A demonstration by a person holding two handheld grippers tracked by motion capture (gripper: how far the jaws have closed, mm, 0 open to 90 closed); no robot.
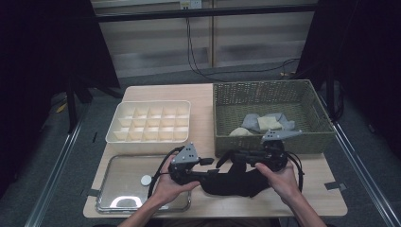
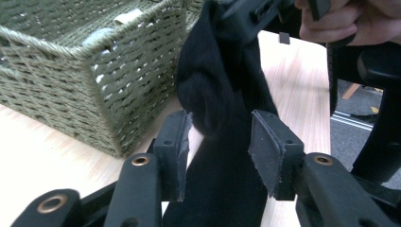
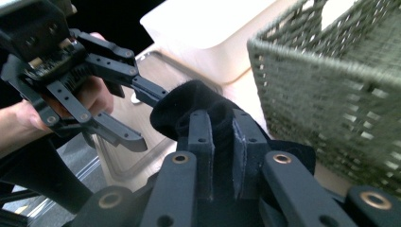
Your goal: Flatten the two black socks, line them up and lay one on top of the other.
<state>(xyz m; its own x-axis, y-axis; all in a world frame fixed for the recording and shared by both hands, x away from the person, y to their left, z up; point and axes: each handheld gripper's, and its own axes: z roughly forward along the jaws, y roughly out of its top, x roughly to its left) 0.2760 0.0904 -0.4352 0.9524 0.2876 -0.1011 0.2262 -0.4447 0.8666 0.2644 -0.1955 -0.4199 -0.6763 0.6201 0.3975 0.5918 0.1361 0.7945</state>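
A black sock lies stretched between both grippers at the table's front middle. My left gripper points right; in the left gripper view the sock runs up between its jaws, which stand apart and only brush it at the sides. In the right gripper view the left gripper has its jaws spread at the sock's rolled end. My right gripper points left and is shut on the sock, with the fabric pinched between its near-closed pads.
A wicker basket with several light cloths stands just behind the grippers. Behind the left hand is a white divided organizer. A metal tray with a small white disc lies at the front left.
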